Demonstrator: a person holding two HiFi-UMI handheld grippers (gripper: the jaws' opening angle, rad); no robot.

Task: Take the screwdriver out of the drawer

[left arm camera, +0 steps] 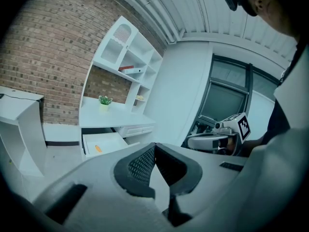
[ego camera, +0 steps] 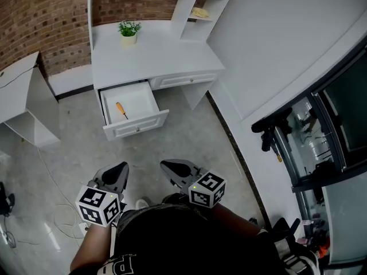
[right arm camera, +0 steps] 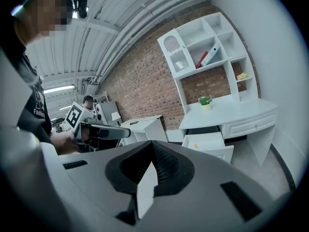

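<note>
The screwdriver [ego camera: 121, 110], orange-handled with a dark shaft, lies inside the open white drawer [ego camera: 137, 125] of the white desk [ego camera: 166, 56]. Both grippers are held low near the person's body, well short of the drawer. My left gripper [ego camera: 121, 169] is shut with nothing in it, and my right gripper [ego camera: 165, 165] is also shut and empty. In the left gripper view the jaws [left arm camera: 154, 147] meet at the tip, and the screwdriver [left arm camera: 98, 149] shows as an orange speck in the drawer [left arm camera: 107, 143]. In the right gripper view the drawer [right arm camera: 208, 142] lies beyond the closed jaws [right arm camera: 152, 143].
A small potted plant [ego camera: 129, 32] stands on the desk under a shelf unit [ego camera: 198, 7]. A white side table [ego camera: 26, 93] is at the left, with cables [ego camera: 49, 211] on the floor. A white wall [ego camera: 275, 44] and dark glass cabinet [ego camera: 321, 136] bound the right.
</note>
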